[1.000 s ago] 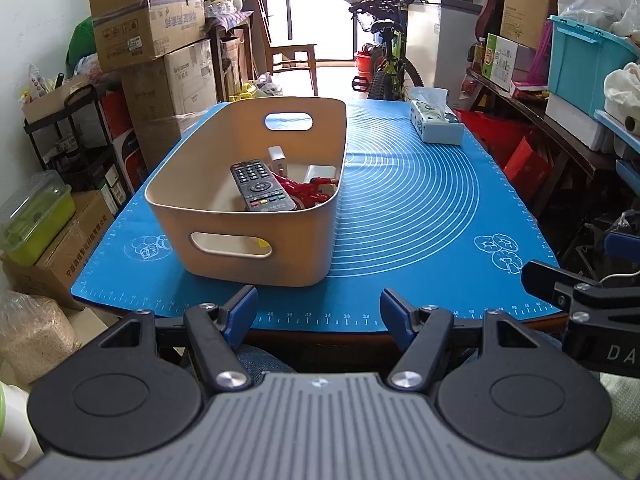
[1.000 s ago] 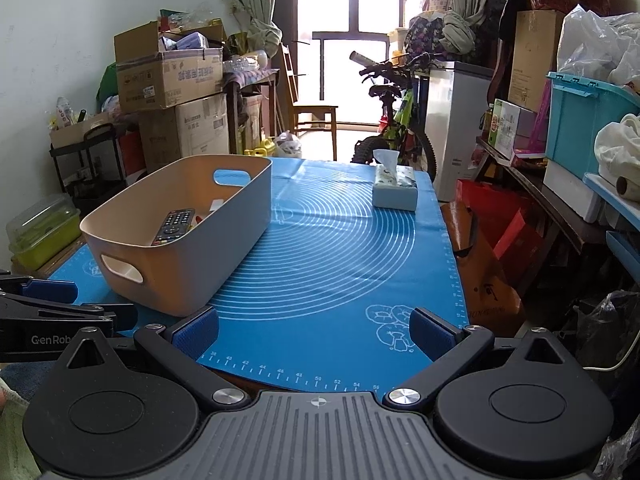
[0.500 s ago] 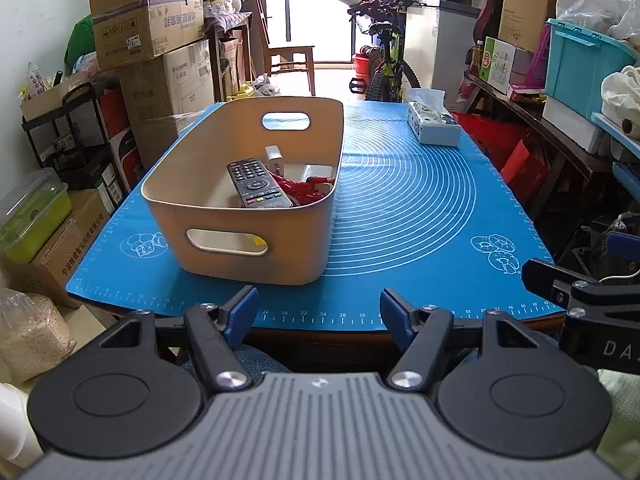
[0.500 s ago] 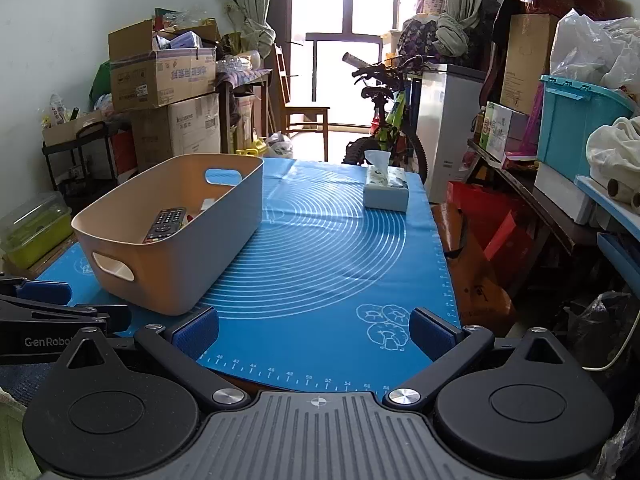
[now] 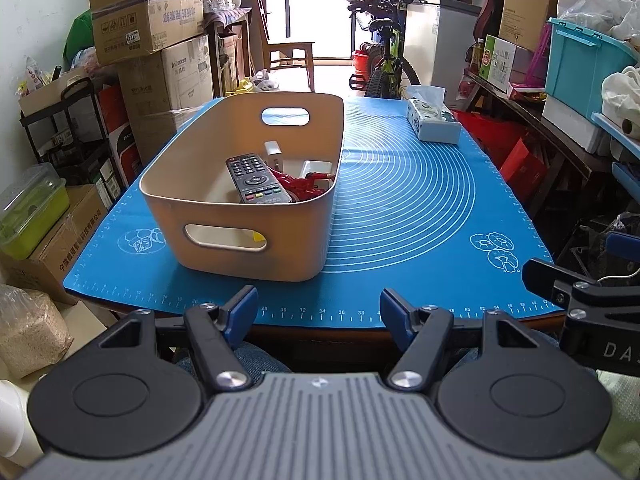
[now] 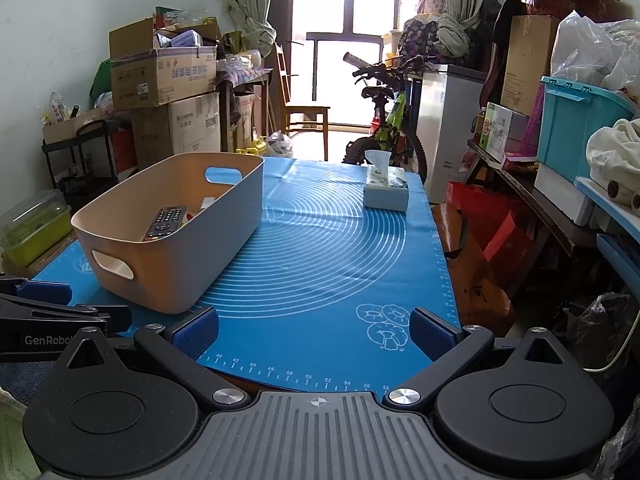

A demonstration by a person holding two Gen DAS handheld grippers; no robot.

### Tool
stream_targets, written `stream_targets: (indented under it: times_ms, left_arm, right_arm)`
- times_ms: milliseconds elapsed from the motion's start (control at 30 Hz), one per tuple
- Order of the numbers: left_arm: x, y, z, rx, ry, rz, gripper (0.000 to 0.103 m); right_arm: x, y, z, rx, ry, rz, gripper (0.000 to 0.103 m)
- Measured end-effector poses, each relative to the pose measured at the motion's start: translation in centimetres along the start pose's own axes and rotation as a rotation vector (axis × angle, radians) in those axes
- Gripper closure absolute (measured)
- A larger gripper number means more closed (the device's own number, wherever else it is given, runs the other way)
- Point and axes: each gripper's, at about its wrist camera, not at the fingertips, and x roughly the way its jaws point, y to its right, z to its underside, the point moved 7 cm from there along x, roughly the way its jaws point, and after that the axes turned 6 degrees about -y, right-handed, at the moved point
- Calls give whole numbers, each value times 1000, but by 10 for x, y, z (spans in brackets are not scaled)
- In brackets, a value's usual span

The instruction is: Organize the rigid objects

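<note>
Bin: a beige bin [image 5: 256,236] with a cut-out handle at each end stands on the left part of the blue mat, its near end close to the mat's front edge; the right wrist view shows it too [image 6: 224,236].
Remote: a black remote [image 5: 258,178] lies inside the bin, its coloured buttons toward the near wall; in the right wrist view its near end sits against the rim [image 6: 164,222].
Red thing: a red item [image 5: 304,186] lies just right of the remote, touching it; what it is I cannot tell.
White things: a small white block [image 5: 273,151] stands behind the remote, and a white box [image 5: 316,167] lies against the bin's right wall.
Yellow bit: a yellow scrap [image 5: 258,235] shows through the near handle hole.
Mat: a blue mat [image 5: 408,208] with white rings covers the table; its right half is bare.
Tissue box: it [image 5: 432,122] sits at the far right of the mat, well apart from the bin.
Left hand-held gripper: it [image 5: 318,310] hovers at the table's near edge, jaws parted, nothing between them.
Right hand-held gripper: it [image 6: 314,332] hovers over the mat's near right corner, jaws wide apart, holding nothing.
Surroundings: stacked cartons [image 5: 160,60] at left, a bicycle [image 5: 384,64] beyond the table.
</note>
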Motion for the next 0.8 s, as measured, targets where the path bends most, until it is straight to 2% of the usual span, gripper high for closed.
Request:
stream_targets:
  times_ms: [800]
  left_arm:
    - [2, -3, 0, -6, -4, 1, 34]
  right_arm:
    - [1, 0, 1, 6, -6, -1, 2]
